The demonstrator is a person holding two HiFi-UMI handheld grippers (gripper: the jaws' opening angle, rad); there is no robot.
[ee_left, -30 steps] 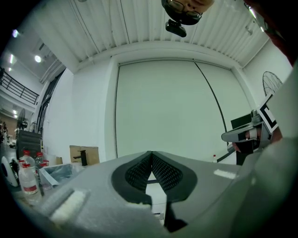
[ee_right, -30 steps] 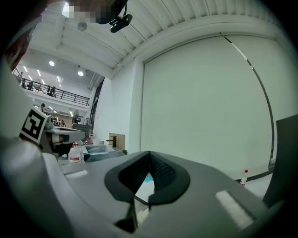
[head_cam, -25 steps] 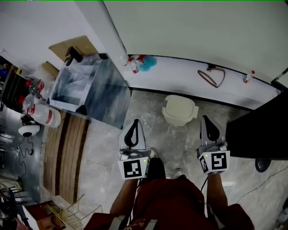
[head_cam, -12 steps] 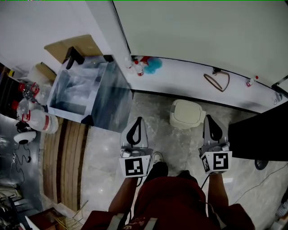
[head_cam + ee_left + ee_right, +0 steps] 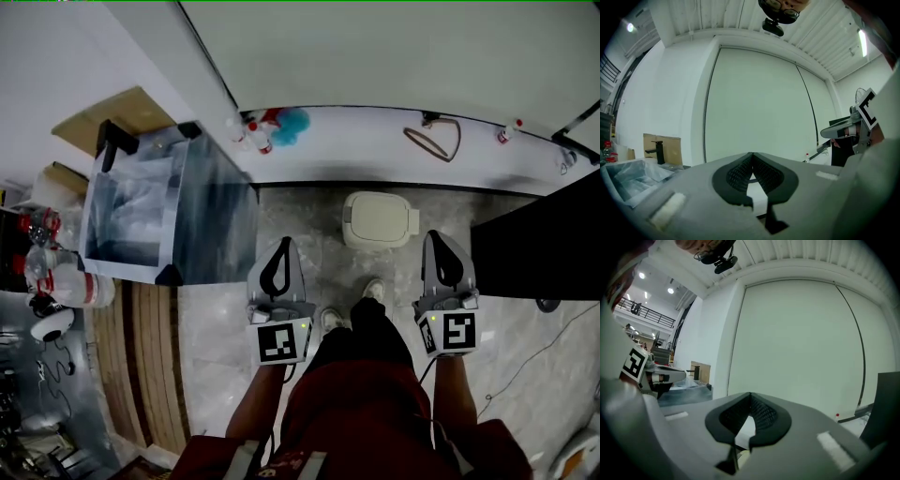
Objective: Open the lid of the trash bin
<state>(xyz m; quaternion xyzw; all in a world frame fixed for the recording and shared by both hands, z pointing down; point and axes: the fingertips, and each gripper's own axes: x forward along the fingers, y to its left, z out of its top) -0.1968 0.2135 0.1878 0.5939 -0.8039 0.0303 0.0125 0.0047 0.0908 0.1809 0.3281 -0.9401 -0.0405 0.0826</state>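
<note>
A small cream trash bin stands on the grey marble floor against the white ledge, its lid down. In the head view my left gripper is held out to the bin's near left and my right gripper to its near right; both are apart from it. Each pair of jaws meets at the tip with nothing between. Both the left gripper view and the right gripper view look at a pale wall, with no bin in sight. The person's shoes are just short of the bin.
A clear box lined with plastic stands at the left. A black cabinet is close to my right gripper. The white ledge carries spray bottles and a brown loop. Wooden boards lie at the lower left.
The person has stepped forward, one foot now close to the bin. The bin sits more squarely between the two grippers. Both grippers stay shut and level.
</note>
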